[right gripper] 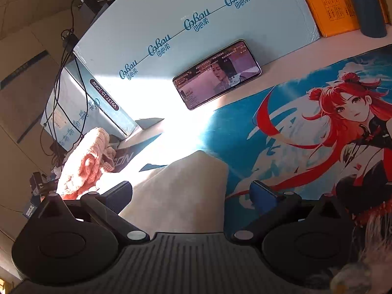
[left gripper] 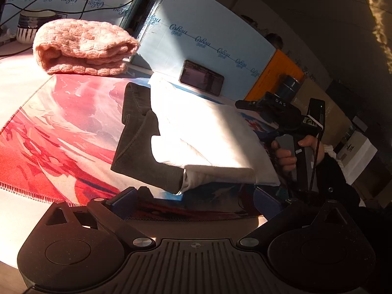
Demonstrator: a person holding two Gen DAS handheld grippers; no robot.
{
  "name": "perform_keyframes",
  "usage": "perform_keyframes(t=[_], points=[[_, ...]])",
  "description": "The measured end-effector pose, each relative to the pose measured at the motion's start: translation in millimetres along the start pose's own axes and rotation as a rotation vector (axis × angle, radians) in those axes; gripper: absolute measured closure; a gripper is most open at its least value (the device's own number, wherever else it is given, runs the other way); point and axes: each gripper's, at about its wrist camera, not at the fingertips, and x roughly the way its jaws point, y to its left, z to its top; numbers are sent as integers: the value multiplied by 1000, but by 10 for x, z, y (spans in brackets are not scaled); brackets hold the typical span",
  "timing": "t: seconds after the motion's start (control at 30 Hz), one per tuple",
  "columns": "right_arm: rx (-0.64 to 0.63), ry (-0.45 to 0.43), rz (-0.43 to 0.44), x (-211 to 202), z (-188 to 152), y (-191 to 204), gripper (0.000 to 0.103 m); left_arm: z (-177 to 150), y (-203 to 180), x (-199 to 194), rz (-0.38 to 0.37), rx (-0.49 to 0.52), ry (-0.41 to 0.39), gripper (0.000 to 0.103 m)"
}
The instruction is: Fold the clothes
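A folded garment lies on the printed mat (left gripper: 61, 132), its white part (left gripper: 208, 132) on top and a dark grey part (left gripper: 137, 142) sticking out to the left. My left gripper (left gripper: 193, 196) is open, just short of the garment's near edge, with nothing between its fingers. A hand (left gripper: 285, 156) holds the right gripper's handle at the garment's right side. In the right wrist view my right gripper (right gripper: 192, 193) is open wide, and the pale cloth (right gripper: 181, 191) runs between its fingers. Whether the fingers touch the cloth I cannot tell.
A folded pink knit sweater (left gripper: 83, 46) sits at the mat's back left. A phone (right gripper: 216, 73) leans on a light blue carton (right gripper: 196, 12). An orange box (right gripper: 325, 5) and a dark bottle (right gripper: 367, 7) stand further along. A striped cup (left gripper: 29, 27) and cables are behind the sweater.
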Motion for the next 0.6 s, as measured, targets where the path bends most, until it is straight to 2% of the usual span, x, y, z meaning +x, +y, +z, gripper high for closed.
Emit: perform_keyframes(t=[0.27,0.47,0.53,0.6], points=[[-44,57,-19,113,20,153,0,167,158,311,-53,-163,-90,0],[-81,81,-44,243,-22,337,1,262,55,551,0,-149,-121,0],[-108,81,-64,268,-56,407,4,280,24,607,15,-142,-127,0],[-117,77,-69,265,-77,446,15,312,8,656,27,-134,-121,0]])
